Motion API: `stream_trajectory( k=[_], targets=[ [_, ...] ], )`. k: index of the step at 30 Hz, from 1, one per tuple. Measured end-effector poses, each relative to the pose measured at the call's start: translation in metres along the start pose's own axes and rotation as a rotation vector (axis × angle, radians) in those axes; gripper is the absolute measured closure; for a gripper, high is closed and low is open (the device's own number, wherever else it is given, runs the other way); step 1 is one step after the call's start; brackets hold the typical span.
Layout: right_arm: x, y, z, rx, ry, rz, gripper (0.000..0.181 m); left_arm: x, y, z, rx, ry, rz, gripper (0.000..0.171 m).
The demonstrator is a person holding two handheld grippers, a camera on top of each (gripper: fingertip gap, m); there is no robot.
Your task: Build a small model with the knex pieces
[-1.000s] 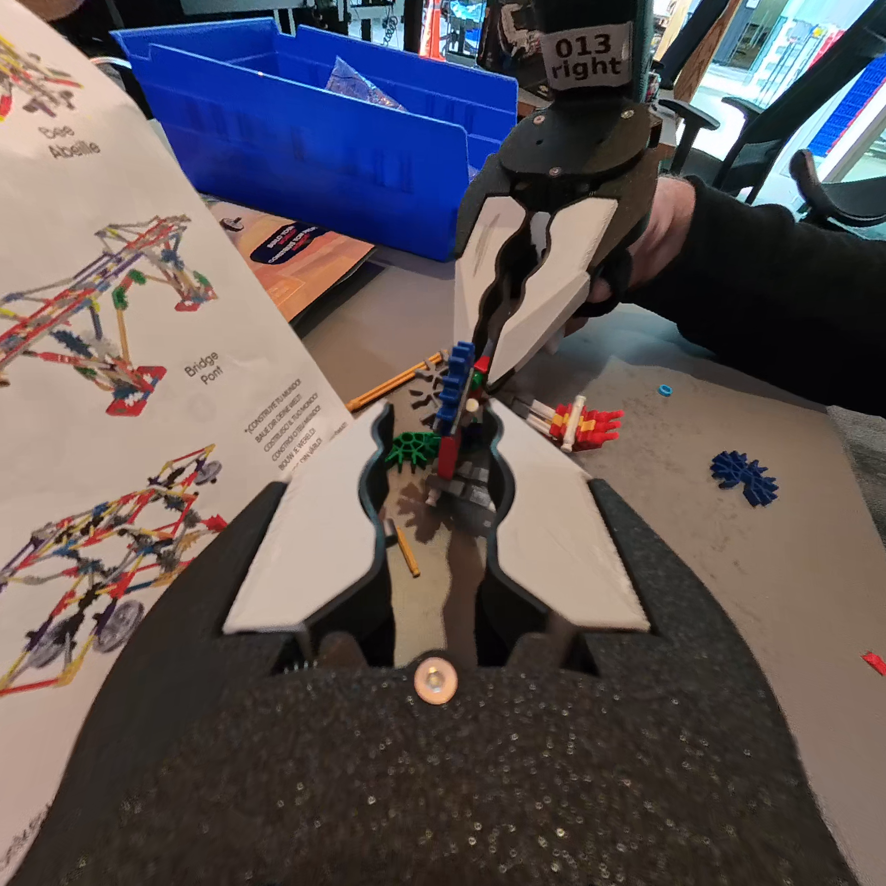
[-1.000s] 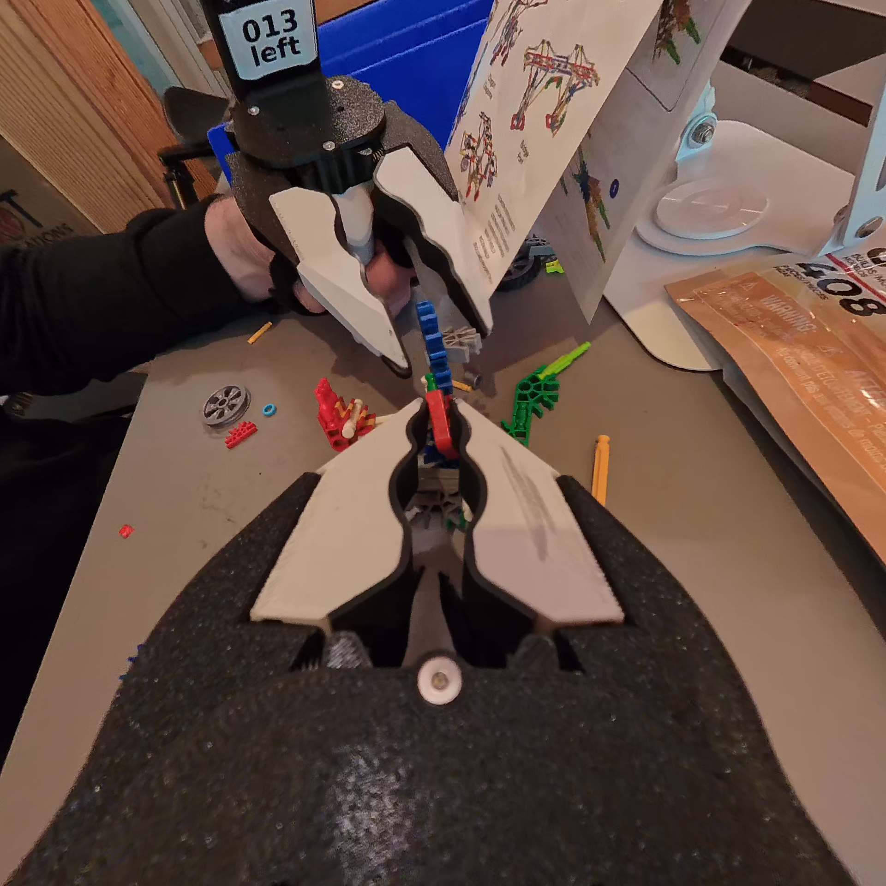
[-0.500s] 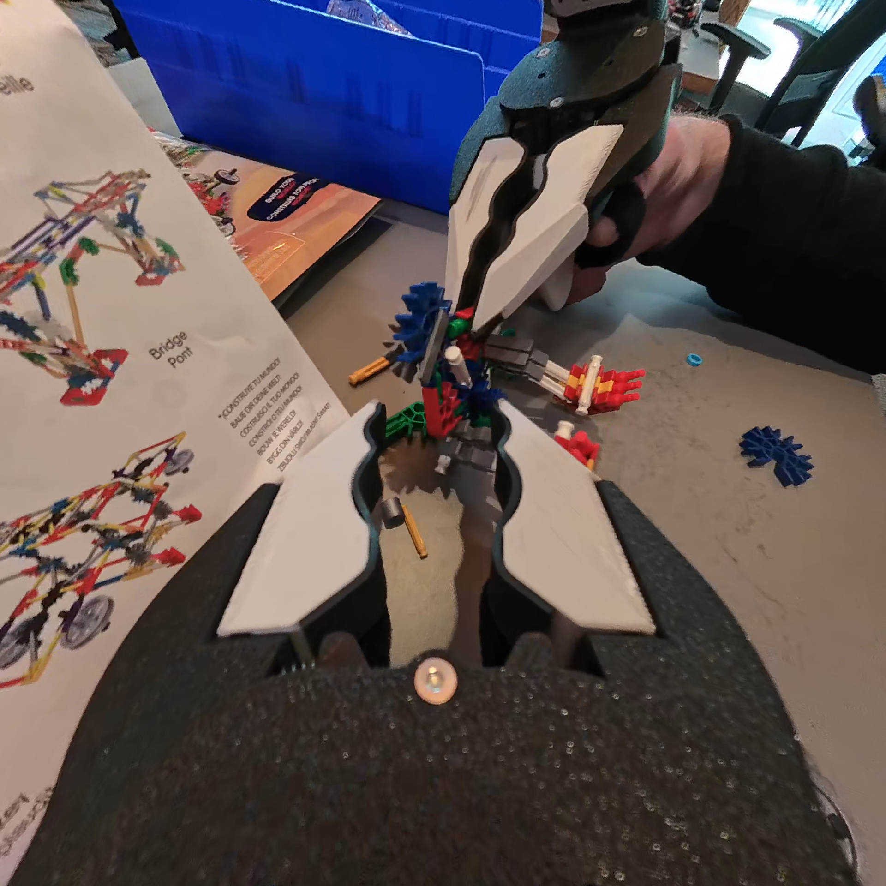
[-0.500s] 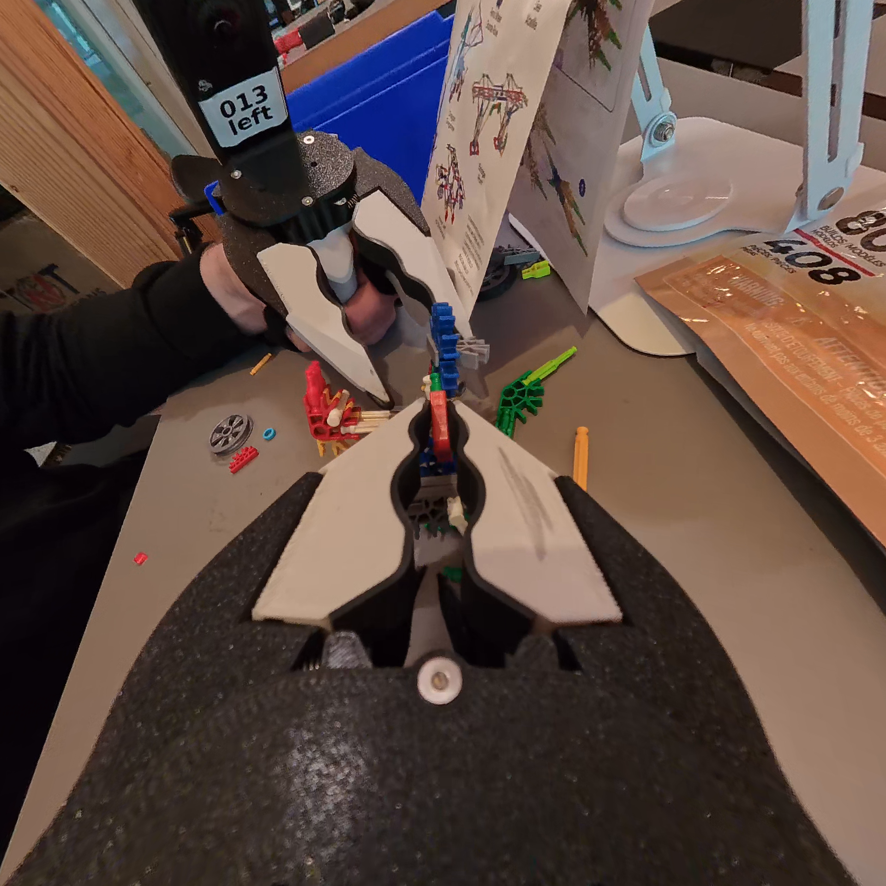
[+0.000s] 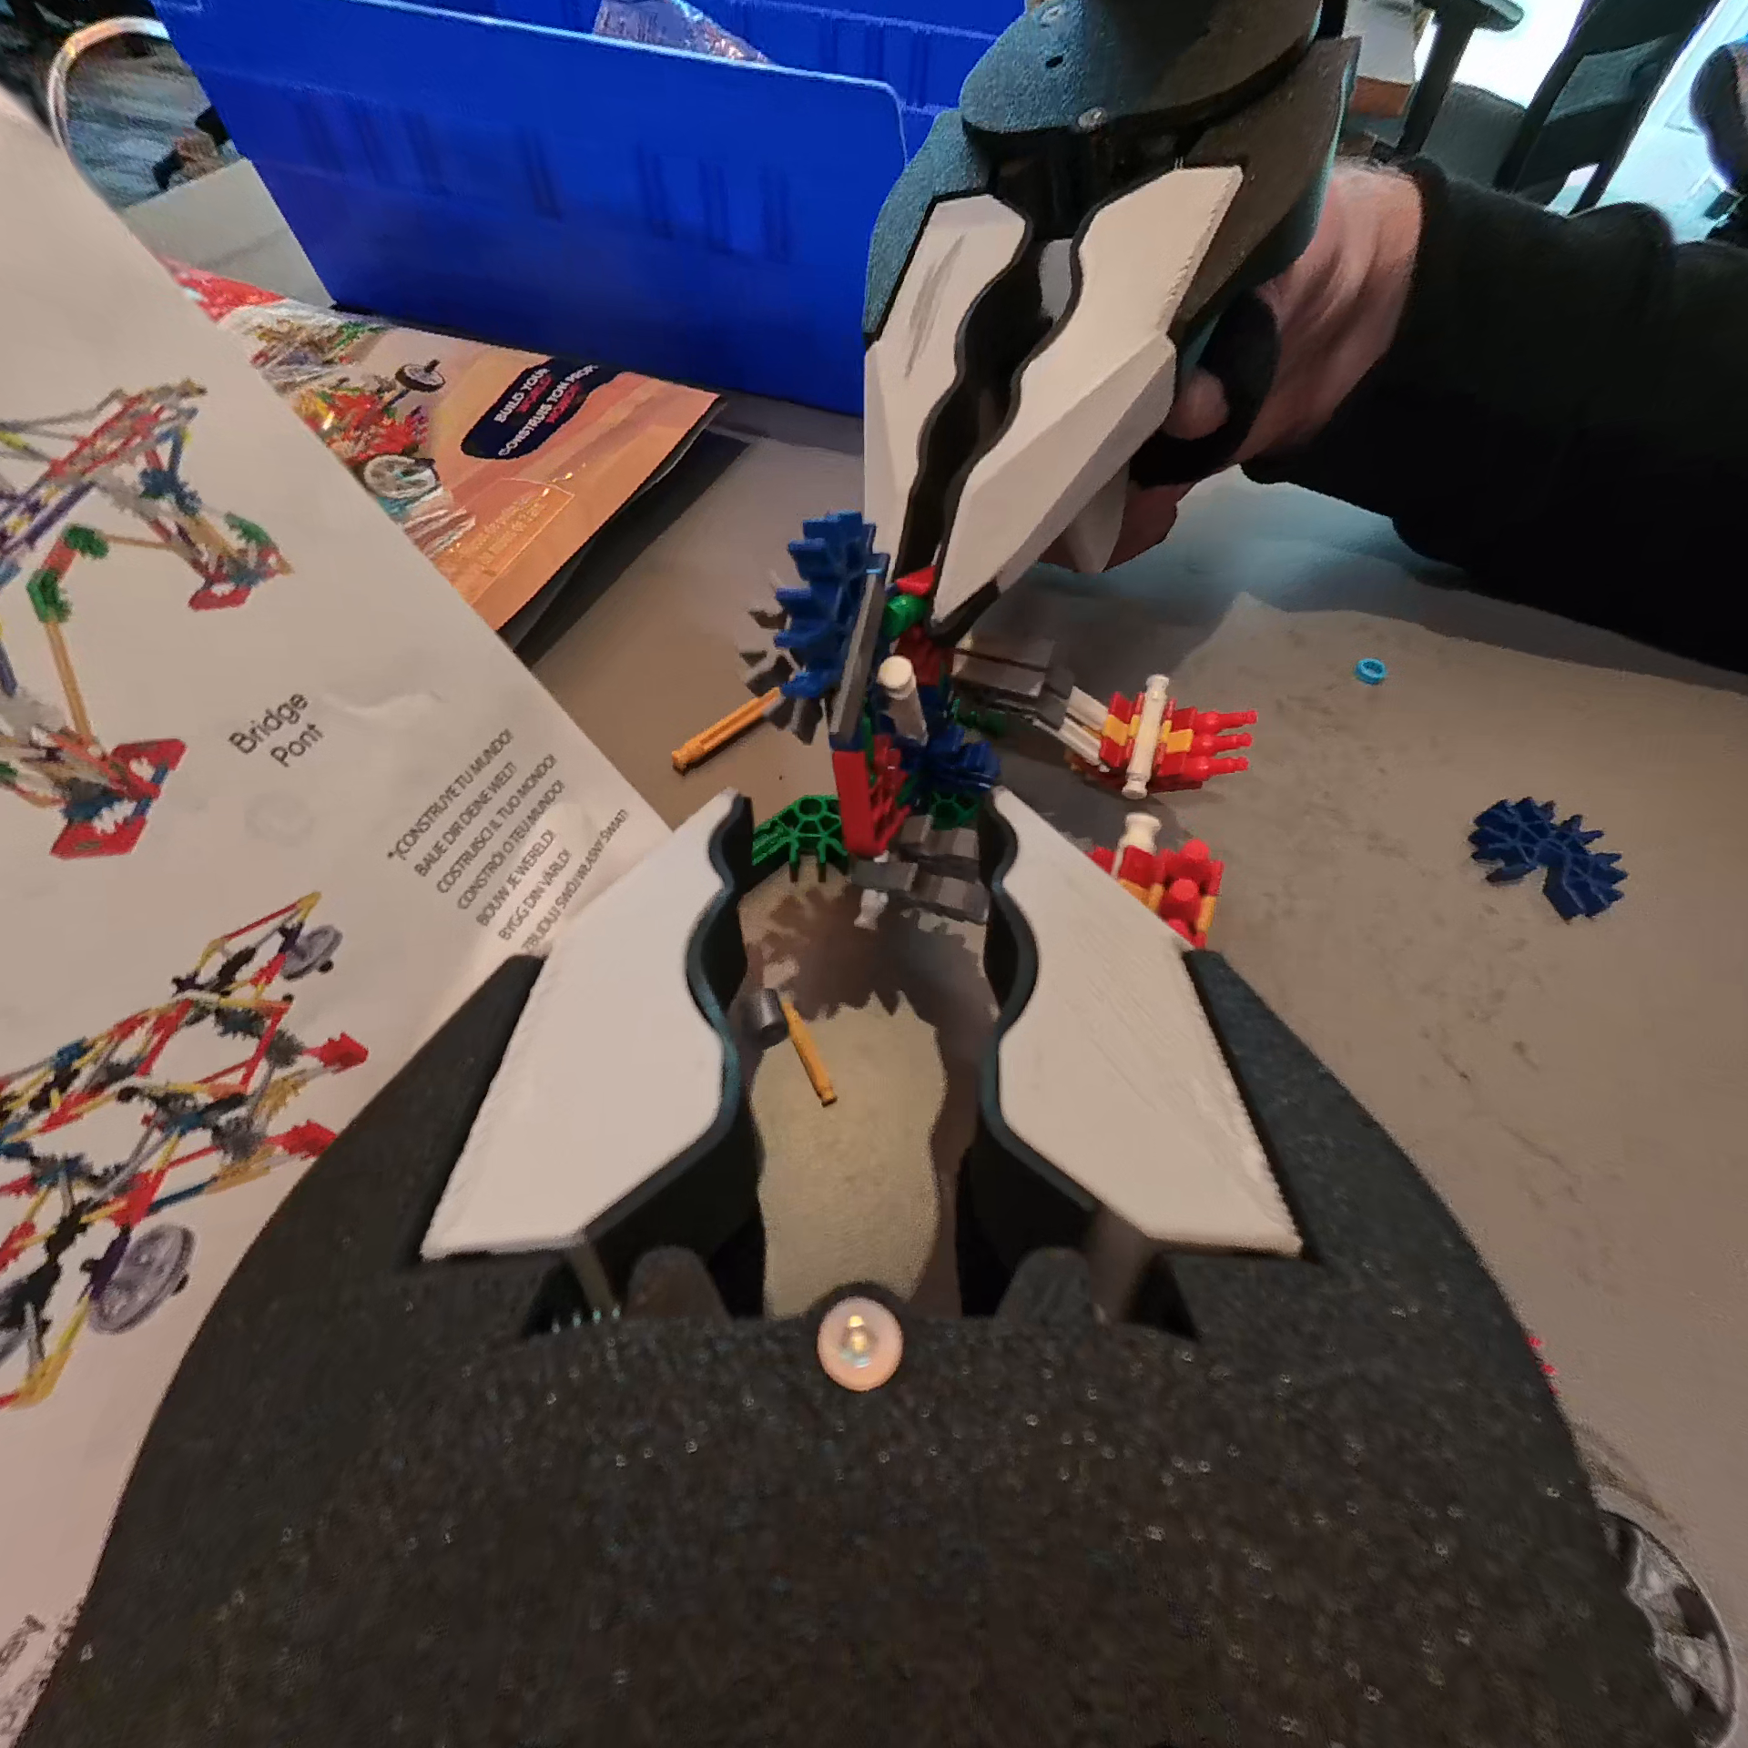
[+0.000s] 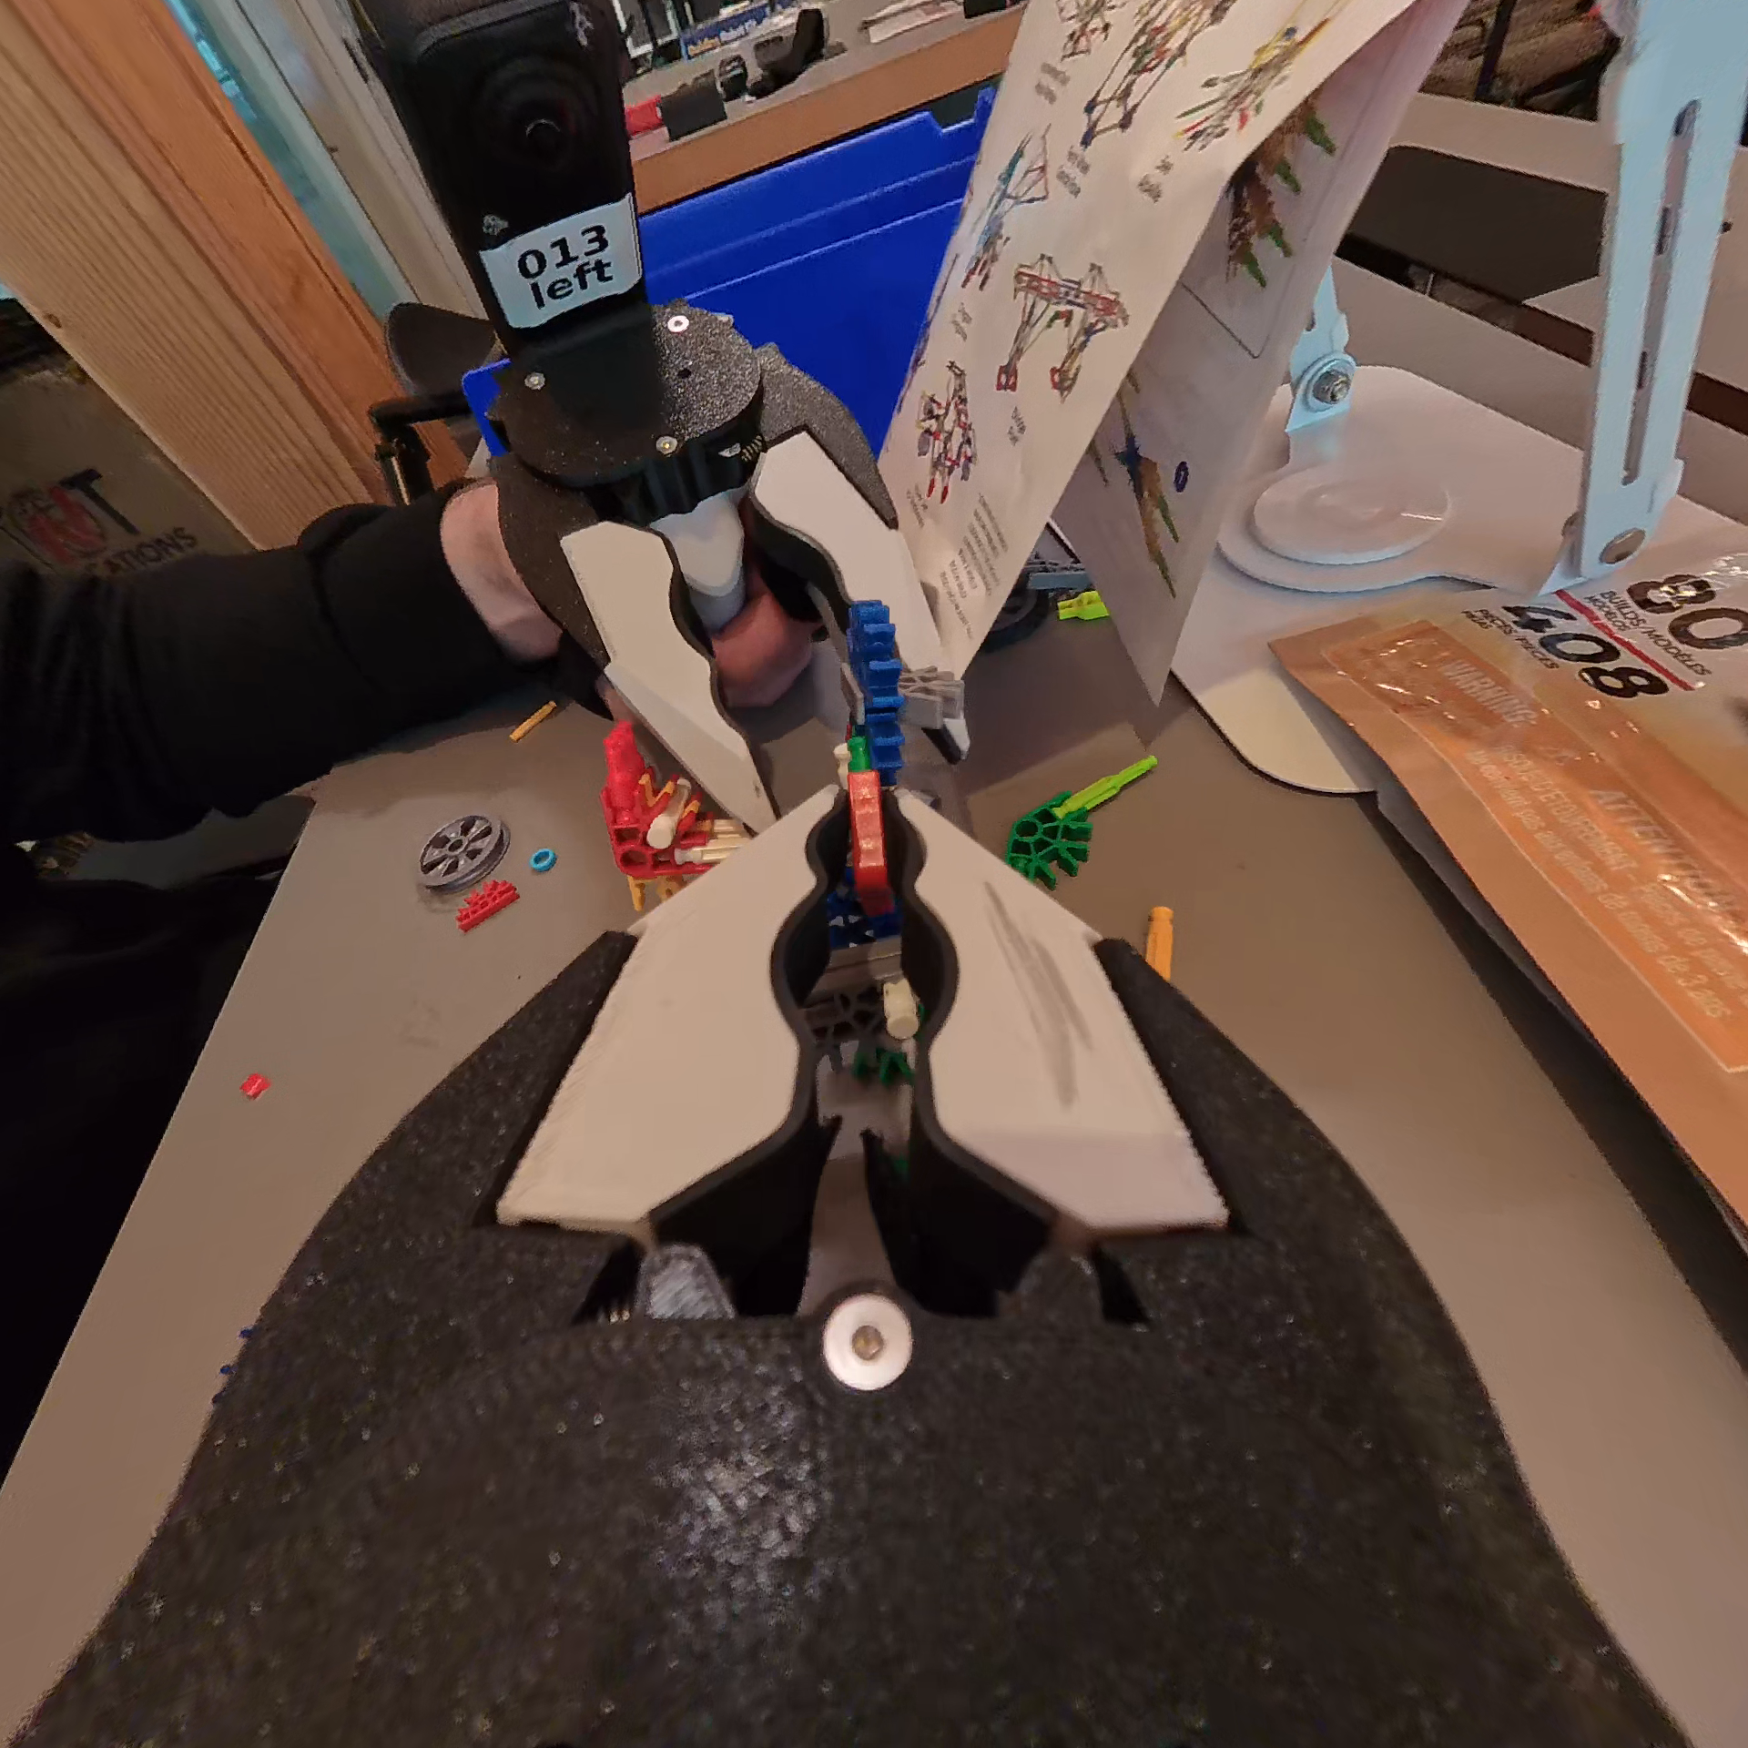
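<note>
The left tool (image 5: 861, 832) points toward 12 o'clock in its own view, its white fingers (image 5: 605, 1040) spread wide apart. The right tool (image 6: 865, 823) has its fingers drawn nearly together, pinched at the tips. Seen from the left wrist, the right tool (image 5: 932, 586) slants down from 1 o'clock, gripped by a hand (image 5: 1324, 312) in a black sleeve.
</note>
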State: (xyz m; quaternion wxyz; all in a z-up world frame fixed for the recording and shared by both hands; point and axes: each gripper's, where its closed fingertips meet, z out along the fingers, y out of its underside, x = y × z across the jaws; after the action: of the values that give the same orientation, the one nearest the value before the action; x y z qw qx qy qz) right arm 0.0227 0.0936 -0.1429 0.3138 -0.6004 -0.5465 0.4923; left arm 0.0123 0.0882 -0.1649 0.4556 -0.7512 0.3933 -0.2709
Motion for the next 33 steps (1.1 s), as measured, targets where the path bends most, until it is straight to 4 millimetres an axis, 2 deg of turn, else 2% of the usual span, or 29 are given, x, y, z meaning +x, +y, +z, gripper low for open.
stream_trajectory(
  k=[5,12,15,20,24,31,33],
  targets=[
    [-0.009,0.008,0.004,-0.05,-0.029,-0.041,0.175,0.008,-0.01,-0.004,0.055,0.027,0.04,0.132],
    [-0.014,0.006,0.003,-0.047,-0.039,-0.062,0.174,0.007,-0.016,-0.01,0.096,0.017,0.064,0.151],
    [-0.01,0.006,0.003,-0.057,-0.004,-0.071,0.17,0.006,-0.014,-0.01,0.089,0.012,0.07,0.152],
    [-0.01,0.009,0.005,-0.079,0.01,-0.103,0.172,0.005,-0.011,-0.007,0.072,0.004,0.075,0.152],
    [-0.008,0.012,0.005,-0.098,0.019,-0.105,0.173,0.006,-0.015,-0.009,0.083,-0.016,0.099,0.145],
    [-0.01,0.012,0.006,-0.111,0.031,-0.13,0.173,0.005,-0.014,-0.01,0.069,-0.055,0.159,0.151],
    [-0.007,0.012,0.006,-0.113,0.056,-0.139,0.167,0.005,-0.013,-0.01,0.07,-0.053,0.156,0.151]
  ],
)
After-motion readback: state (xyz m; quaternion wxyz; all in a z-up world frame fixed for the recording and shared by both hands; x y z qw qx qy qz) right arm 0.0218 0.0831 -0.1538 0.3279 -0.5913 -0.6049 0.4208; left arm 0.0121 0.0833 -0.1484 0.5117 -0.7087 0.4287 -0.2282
